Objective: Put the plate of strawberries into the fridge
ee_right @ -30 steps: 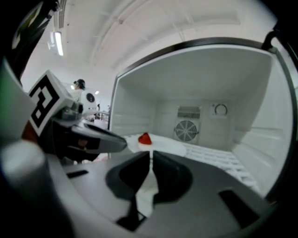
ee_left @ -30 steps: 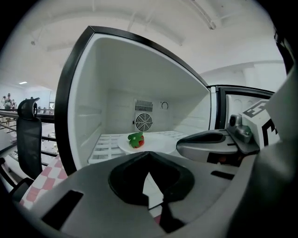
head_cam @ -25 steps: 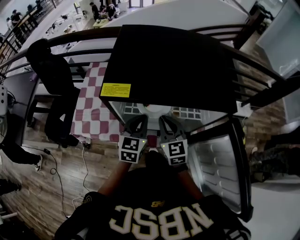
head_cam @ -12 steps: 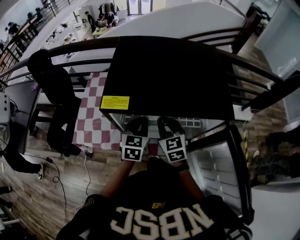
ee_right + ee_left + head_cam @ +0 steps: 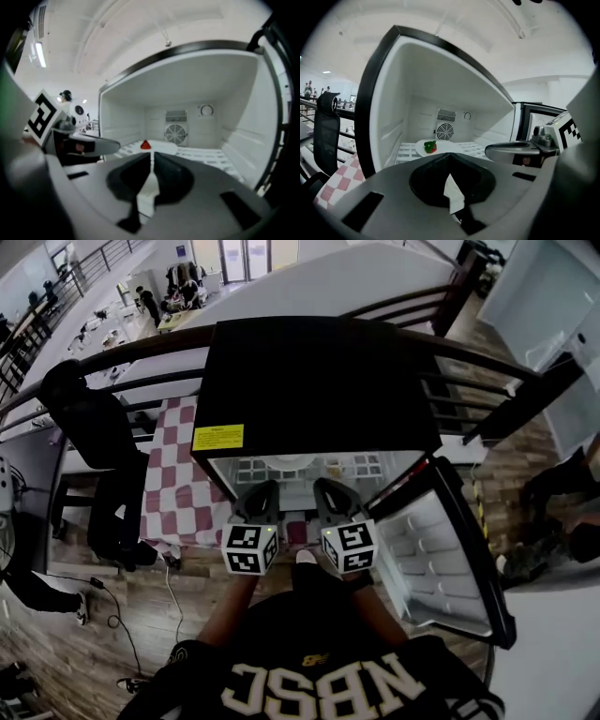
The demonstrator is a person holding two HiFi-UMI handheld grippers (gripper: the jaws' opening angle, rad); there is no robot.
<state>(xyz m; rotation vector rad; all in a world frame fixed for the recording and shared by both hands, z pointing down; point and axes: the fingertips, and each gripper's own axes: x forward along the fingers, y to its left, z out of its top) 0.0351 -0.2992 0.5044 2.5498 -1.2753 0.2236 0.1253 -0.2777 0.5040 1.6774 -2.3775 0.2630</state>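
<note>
Strawberry plate [image 5: 448, 147] inside open fridge [image 5: 319, 381]

Dark metal railing [image 5: 141, 341] curving across the scene. On its near side, wood-plank floor [image 5: 84, 634] and a red-and-white checkered tabletop [image 5: 173, 474]. Beyond it, a bright lower hall with desks [image 5: 131, 296] and glazed doors [image 5: 234, 254]. Overhead, white ceiling with 1 strip light [image 5: 40, 54].

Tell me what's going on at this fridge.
A person stands at the open fridge, holding the left tongs and right tongs, both shut and empty, outside it. The plate with a strawberry sits on the shelf inside. The door stands open.
</note>
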